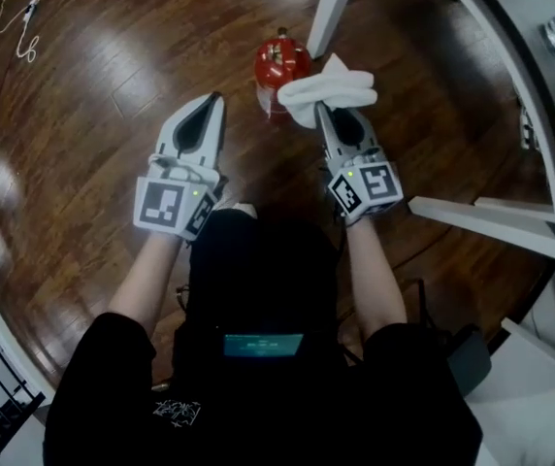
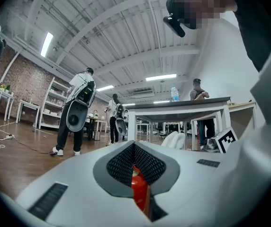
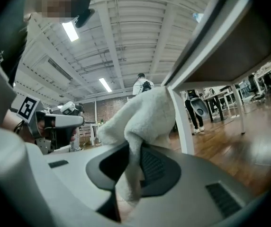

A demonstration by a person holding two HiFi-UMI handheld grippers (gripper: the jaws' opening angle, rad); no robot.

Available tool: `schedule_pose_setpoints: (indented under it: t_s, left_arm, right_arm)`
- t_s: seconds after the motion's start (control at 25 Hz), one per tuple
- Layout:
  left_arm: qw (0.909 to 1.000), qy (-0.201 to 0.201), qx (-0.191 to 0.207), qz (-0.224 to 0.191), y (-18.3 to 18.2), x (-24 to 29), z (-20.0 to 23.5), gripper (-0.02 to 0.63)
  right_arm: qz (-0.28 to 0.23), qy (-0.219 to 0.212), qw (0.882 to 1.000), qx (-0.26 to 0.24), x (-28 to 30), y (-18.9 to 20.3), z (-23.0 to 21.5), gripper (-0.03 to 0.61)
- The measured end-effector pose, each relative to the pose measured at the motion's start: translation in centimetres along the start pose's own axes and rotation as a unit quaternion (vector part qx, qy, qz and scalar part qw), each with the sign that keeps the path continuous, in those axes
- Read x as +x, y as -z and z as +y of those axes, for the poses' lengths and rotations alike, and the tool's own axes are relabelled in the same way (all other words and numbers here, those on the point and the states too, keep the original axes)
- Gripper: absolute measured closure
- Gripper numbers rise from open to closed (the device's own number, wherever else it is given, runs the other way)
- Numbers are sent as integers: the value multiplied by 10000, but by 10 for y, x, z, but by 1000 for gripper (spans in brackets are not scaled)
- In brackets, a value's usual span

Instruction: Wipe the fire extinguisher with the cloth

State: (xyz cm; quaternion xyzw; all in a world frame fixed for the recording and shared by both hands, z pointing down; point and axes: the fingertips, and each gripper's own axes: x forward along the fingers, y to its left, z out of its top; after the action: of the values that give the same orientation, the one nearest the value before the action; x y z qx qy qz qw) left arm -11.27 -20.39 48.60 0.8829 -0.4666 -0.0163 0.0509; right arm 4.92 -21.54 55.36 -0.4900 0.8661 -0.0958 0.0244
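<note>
Head view: I am looking down on the fire extinguisher, which is standing upright on the wooden floor just beside a white table leg. The right gripper is pinching the cloth, and the bunched white fabric is hanging just beside the red cylinder's top. I cannot confirm contact. The left gripper is pointing at the cylinder from the other side, apart from it, with its jaws pressed together.

Left gripper view: the left gripper is showing its jaws meeting at the tips with nothing held. The fire extinguisher is showing red through the slot beneath them, beyond the jaws. The cloth is appearing to the right, under the table.

Right gripper view: the right gripper is clamping a fold of the cloth, and most of the fabric is bulging above the jaws.

Assessment: I am judging wiping as not yet begun. I am recommending that the loose bulge, not the jaw tips, be laid against the cylinder, that the strokes run down its side, and that the left gripper be steadying the body so it is not tipping toward the table leg.
</note>
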Motion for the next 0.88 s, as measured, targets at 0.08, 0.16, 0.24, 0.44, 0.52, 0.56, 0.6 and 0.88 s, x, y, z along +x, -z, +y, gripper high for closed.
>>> schedule_pose_setpoints:
  t_s: [0.08, 0.16, 0.24, 0.44, 0.52, 0.56, 0.6, 0.88]
  left_arm:
    - [9999, -92, 55, -3, 16, -2, 12, 614]
    - [9998, -153, 93, -47, 26, -6, 17, 614]
    - [9997, -207, 127, -48, 34, -12, 17, 614]
    - [9995, -286, 87, -33, 43, -13, 17, 614]
    - [9995, -293, 135, -42, 43, -11, 19, 614]
    - [9994, -289, 151, -61, 43, -10, 19, 614]
    - [9994, -295, 148, -78, 43, -10, 20, 614]
    - [9989, -467, 77, -66, 61, -13, 29, 614]
  right_arm:
    - [12, -53, 10000, -15, 15, 15, -16, 499]
    - [72, -111, 9999, -60, 28, 27, -31, 499]
    - [139, -182, 9997, -89, 41, 35, -42, 499]
    - [465, -388, 9975, -357, 75, 52, -49, 499]
    - [584, -344, 9965, -498, 84, 61, -49, 499]
    - [627, -311, 9962, -520, 88, 68, -50, 499]
    - [648, -280, 9962, -510, 90, 75, -51, 499]
    - [675, 75, 9973, -280, 79, 125, -83, 503]
